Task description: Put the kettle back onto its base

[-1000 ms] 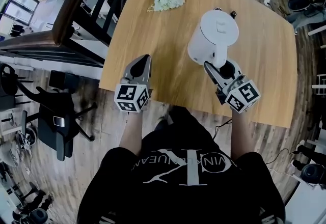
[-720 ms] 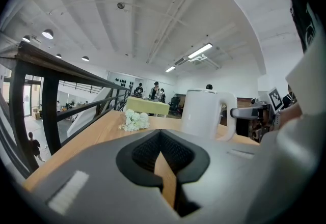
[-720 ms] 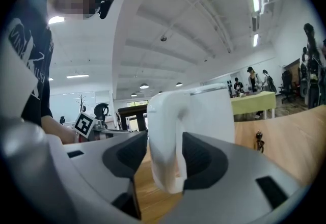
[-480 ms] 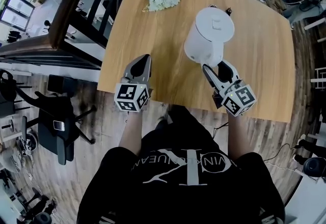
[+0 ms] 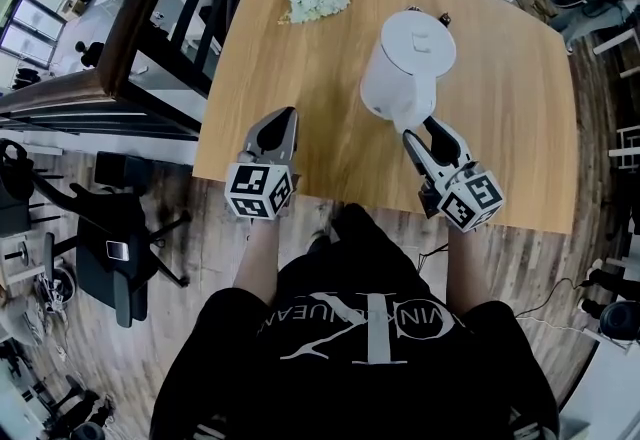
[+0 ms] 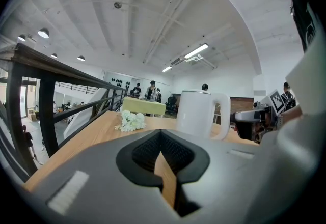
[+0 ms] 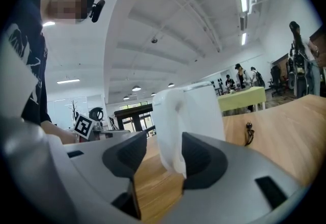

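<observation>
The white kettle (image 5: 410, 63) stands upright on the wooden table (image 5: 300, 78), its handle turned toward me. Its base cannot be told apart beneath it. My right gripper (image 5: 425, 131) sits just behind the handle with its jaws spread wide. In the right gripper view the handle (image 7: 170, 131) stands between the tips of the right gripper (image 7: 163, 157), close to the right pad, and no pad presses on it. My left gripper (image 5: 283, 120) rests shut and empty near the table's front left edge. From the left gripper (image 6: 162, 151) the kettle (image 6: 198, 113) shows ahead to the right.
A bunch of white flowers (image 5: 315, 0) lies at the table's far left. A black plug with cord (image 5: 441, 19) lies just behind the kettle. A dark railing (image 5: 150, 18) runs along the table's left side. Office chairs stand on the floor around.
The right gripper's jaws have spread wider round the kettle's handle and the gripper has drawn back a little. The kettle stays upright. The left gripper has not moved.
</observation>
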